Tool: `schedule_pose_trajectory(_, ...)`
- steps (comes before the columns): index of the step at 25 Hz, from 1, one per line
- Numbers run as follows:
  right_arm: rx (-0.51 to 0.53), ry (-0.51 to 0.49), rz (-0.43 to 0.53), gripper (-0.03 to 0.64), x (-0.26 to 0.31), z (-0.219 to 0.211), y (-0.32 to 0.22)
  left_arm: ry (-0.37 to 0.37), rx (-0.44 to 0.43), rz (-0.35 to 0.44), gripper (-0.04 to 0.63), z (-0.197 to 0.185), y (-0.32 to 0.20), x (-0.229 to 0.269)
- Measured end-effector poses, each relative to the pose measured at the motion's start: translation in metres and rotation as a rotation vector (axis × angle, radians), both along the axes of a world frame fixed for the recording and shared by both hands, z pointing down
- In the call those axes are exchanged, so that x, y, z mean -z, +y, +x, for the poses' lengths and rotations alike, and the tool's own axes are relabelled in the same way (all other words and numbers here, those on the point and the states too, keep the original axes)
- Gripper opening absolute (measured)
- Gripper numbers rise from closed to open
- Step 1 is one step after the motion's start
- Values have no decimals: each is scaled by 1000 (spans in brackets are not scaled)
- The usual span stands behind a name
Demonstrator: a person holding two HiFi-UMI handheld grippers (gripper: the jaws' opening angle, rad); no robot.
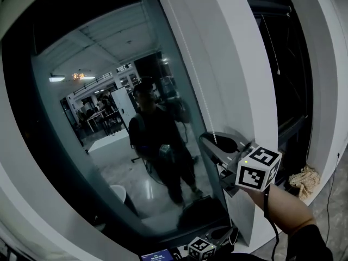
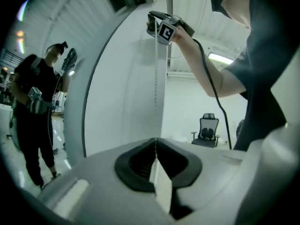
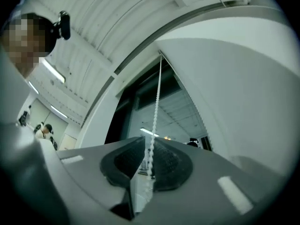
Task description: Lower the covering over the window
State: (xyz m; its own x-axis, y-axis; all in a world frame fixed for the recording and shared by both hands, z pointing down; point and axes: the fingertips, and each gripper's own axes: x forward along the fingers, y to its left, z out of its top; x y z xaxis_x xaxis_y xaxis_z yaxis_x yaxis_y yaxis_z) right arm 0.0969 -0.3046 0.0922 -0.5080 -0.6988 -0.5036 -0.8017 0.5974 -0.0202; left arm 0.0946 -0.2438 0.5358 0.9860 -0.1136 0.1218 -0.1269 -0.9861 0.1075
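Bead chain [image 2: 155,97] is clamped by left gripper [image 2: 155,143] | straddled, unclamped, by right gripper [image 3: 146,146] | window [image 1: 92,167] seen uncovered; lowering judged barely begun

Glossy window glass [image 1: 109,162] meets matt wall [image 1: 234,64]; bead chain [image 3: 156,102] looks plastic.

My L gripper [image 2: 155,149] sits low, approx level, jaws clamped on bead chain [image 2: 155,97]. R gripper [image 3: 149,156] is up on my outstretched forearm [image 1: 280,203], tilted upward, jaws narrowly apart w/ chain between.
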Motion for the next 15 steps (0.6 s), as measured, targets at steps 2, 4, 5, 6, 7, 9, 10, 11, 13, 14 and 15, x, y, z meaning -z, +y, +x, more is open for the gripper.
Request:
schedule_pose_trajectory(2, 39, -33, -6, 55, 20, 2, -1, 12, 12, -12, 12, 2, -4, -2)
schedule_pose_trajectory(4, 46, -51, -3, 58, 37, 5, -1, 19, 17, -22, 12, 2, -4, -2)
schedule_pose_trajectory(5, 44, -63, 1, 57, 45, 8, -1, 23, 18, -28, 12, 2, -3, -3)
schedule_pose_trajectory(6, 37, -77, 7, 57, 53, 10, -1, 26, 20, -35, 12, 2, -3, -2)
schedule_pose_trajectory(7, 28, -92, 17, 57, 59, 13, -2, 29, 21, -43, 12, 2, -3, -2)
schedule_pose_trajectory(9, 2, -124, 49, 54, 70, 20, -2, 27, 20, -52, 12, 4, -5, -4)
schedule_pose_trajectory(10, -11, -138, 67, 54, 74, 23, -1, 19, 19, -55, 12, 6, -5, -6)
schedule_pose_trajectory(11, -24, -144, 78, 54, 77, 25, -1, 8, 17, -56, 10, 6, -3, -9)
schedule_pose_trajectory(13, -44, -128, 67, 10, 80, 24, -4, -15, 10, -52, 4, 5, 0, -16)
schedule_pose_trajectory(14, -49, -111, 51, 14, 80, 22, -7, -22, 10, -50, 3, 4, 2, -17)
schedule_pose_trajectory(15, -46, -96, 41, 20, 80, 20, -10, -27, 9, -51, 3, 5, 3, -17)
